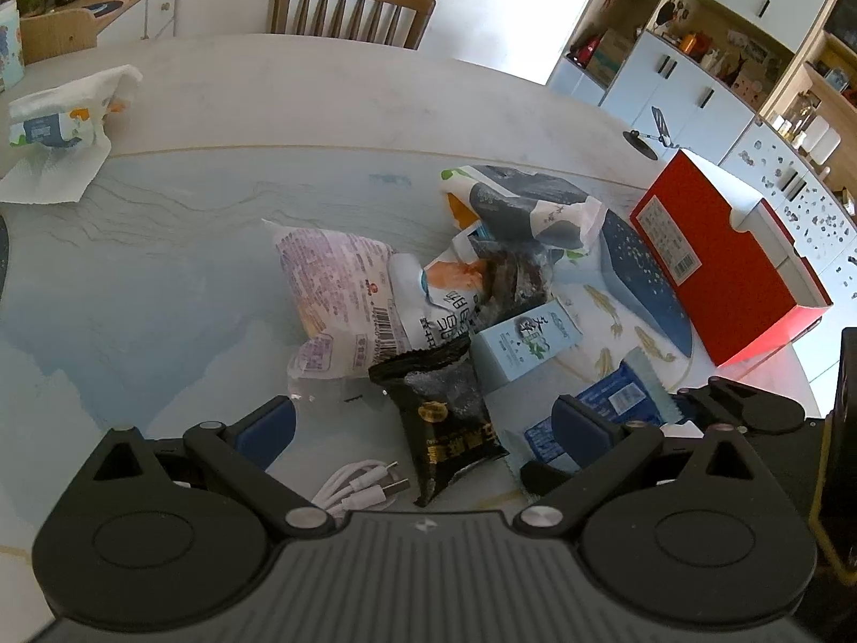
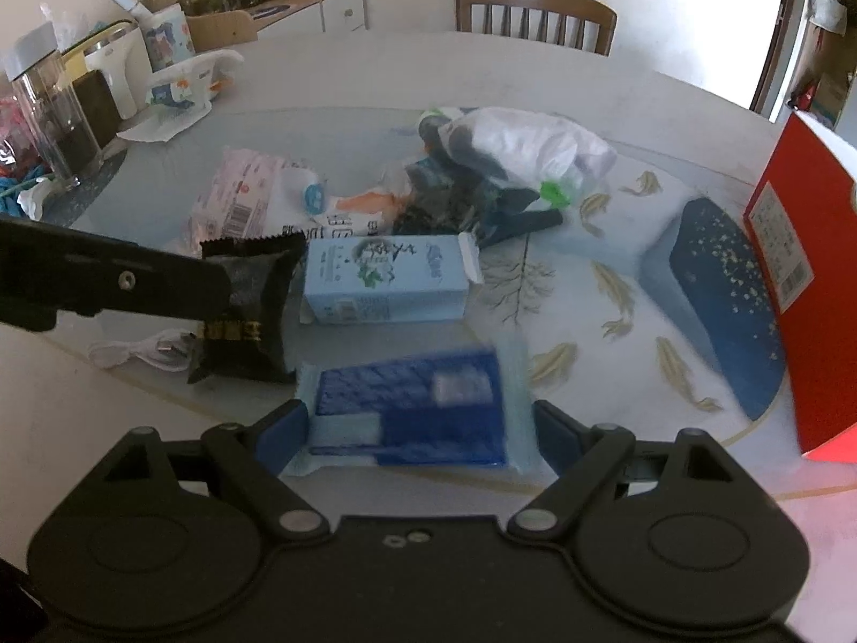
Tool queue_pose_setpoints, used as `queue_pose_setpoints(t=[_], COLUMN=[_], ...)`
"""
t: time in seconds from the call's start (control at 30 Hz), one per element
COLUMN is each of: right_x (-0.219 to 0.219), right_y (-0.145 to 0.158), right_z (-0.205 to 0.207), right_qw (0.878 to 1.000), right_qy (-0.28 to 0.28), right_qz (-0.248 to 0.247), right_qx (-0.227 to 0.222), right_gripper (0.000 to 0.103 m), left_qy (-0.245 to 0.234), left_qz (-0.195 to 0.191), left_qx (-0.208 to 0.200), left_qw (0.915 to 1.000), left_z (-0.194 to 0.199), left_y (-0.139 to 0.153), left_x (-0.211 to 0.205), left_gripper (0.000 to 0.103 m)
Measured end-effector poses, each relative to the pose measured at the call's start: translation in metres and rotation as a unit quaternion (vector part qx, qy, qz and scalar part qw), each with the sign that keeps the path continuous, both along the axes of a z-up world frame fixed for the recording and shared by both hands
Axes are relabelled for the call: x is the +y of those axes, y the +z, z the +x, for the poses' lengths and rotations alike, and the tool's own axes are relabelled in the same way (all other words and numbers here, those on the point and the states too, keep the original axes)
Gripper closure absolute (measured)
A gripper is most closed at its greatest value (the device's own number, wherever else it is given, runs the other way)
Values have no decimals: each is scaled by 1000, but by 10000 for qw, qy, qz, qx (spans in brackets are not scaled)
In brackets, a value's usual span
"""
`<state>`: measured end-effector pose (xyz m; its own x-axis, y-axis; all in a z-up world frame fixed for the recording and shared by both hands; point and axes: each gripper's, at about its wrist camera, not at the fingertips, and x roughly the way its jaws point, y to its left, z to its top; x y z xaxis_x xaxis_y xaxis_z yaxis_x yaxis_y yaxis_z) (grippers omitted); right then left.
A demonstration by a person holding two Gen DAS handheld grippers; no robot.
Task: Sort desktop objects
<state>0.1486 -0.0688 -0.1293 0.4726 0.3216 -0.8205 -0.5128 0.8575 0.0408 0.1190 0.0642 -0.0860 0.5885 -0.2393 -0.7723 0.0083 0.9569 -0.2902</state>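
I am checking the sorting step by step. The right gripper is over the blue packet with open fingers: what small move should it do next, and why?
Probably close the right gripper on the blue packet. The packet already lies between its open fingers, apart from the black packet and the light blue box.

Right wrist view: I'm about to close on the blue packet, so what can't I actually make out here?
- Blue packet: motion-blurred, print unreadable; whether the right gripper pads touch it cannot be told.
- Black snack packet: left part hidden behind the left gripper's finger.
- White cable: one end hidden behind that packet.
- Red box: cut off by the right edge.
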Motion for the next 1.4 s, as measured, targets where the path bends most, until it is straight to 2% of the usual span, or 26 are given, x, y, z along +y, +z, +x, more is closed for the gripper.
queue_pose_setpoints(t=[0.3, 0.43, 0.5, 0.57, 0.67, 0.8, 0.97, 1.07, 1.3, 1.4], right_x=[1, 0, -2, -5, -10, -16, -18, -18, -19, -19], right_y=[-1, -1, 0, 1, 2, 3, 3, 3, 1, 2], right_z=[-2, -2, -2, -2, -2, -1, -2, -2, 1, 1], right_qw=[9999, 9998, 9998, 9998, 9998, 9997, 9996, 9996, 9995, 9994], right_qy=[68, 57, 16, -1, -48, -105, -128, -94, -96, -84], right_qz=[51, 82, 119, 140, 185, 215, 214, 213, 288, 311], right_qx=[-132, -148, -134, -121, -108, -99, -114, -142, -96, -90], right_gripper=[15, 17, 18, 18, 18, 18, 19, 19, 20, 23], left_qy=[-113, -191, -190, -137, -74, -32, 24, 33, 58, 80], left_qz=[-40, -99, -112, -187, -244, -187, -216, -237, -312, -346], left_qx=[24, 45, 29, 66, 152, 220, 329, 355, 354, 342], left_qw=[9999, 9998, 9998, 9997, 9996, 9996, 9992, 9991, 9989, 9988], left_z=[2, 3, 5, 9, 14, 18, 21, 22, 20, 19], left_y=[-4, -7, -7, -9, -12, -17, -21, -22, -23, -23], left_x=[-10, -16, -19, -19, -19, -21, -20, -19, -16, -14], left_gripper=[1, 6, 12, 22, 33, 39, 56, 63, 69, 70])
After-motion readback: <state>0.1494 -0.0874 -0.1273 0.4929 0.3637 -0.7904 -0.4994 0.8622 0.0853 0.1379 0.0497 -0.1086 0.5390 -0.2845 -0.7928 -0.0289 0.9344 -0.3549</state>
